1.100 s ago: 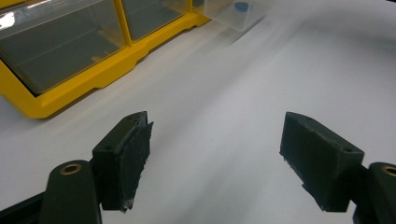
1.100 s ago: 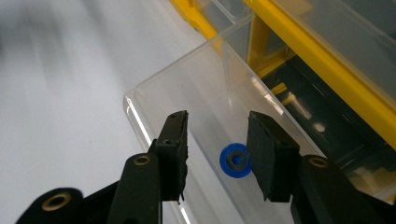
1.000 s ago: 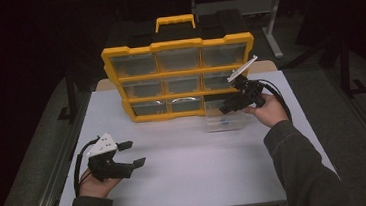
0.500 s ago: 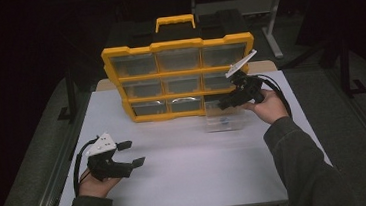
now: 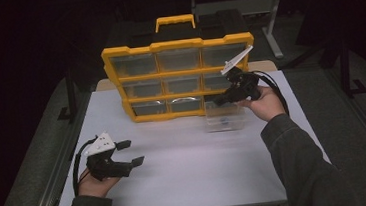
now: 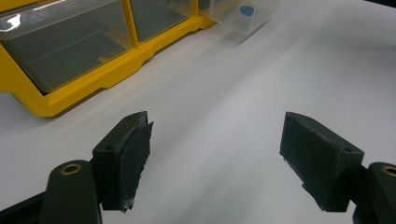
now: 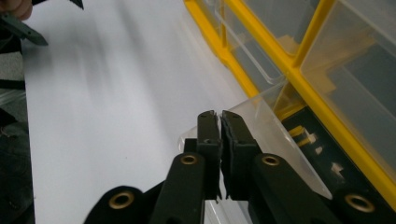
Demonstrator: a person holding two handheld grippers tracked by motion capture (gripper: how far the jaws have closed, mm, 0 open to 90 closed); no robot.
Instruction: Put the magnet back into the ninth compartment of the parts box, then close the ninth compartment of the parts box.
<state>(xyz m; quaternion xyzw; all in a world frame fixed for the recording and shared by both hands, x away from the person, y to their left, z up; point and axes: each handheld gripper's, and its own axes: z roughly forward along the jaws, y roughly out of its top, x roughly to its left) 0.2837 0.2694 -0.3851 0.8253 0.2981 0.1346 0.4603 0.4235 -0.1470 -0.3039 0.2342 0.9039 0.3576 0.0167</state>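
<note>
A yellow organizer (image 5: 179,78) with clear drawers stands upright at the back of the white table. One clear drawer (image 5: 225,119) sits pulled out on the table in front of its lower right corner, with a small blue piece (image 6: 246,10) inside. My right gripper (image 5: 219,101) hovers just over that drawer's (image 7: 275,140) rim, beside the empty slot (image 7: 313,135). Its jaws have just been closing and now stand shut with nothing between them (image 7: 220,121). My left gripper (image 5: 131,152) rests open on the front left of the table, its pads (image 6: 128,154) wide apart over bare tabletop.
The organizer's black and yellow handle (image 5: 176,20) sticks up behind it. The white table (image 5: 192,172) has dark floor on both sides and a grey rail along its left edge (image 5: 52,184). A metal stand (image 5: 268,10) is behind the table.
My right hand has lifted a little above the pulled-out drawer and its jaws have come together. The left hand and its gripper have stayed in place.
</note>
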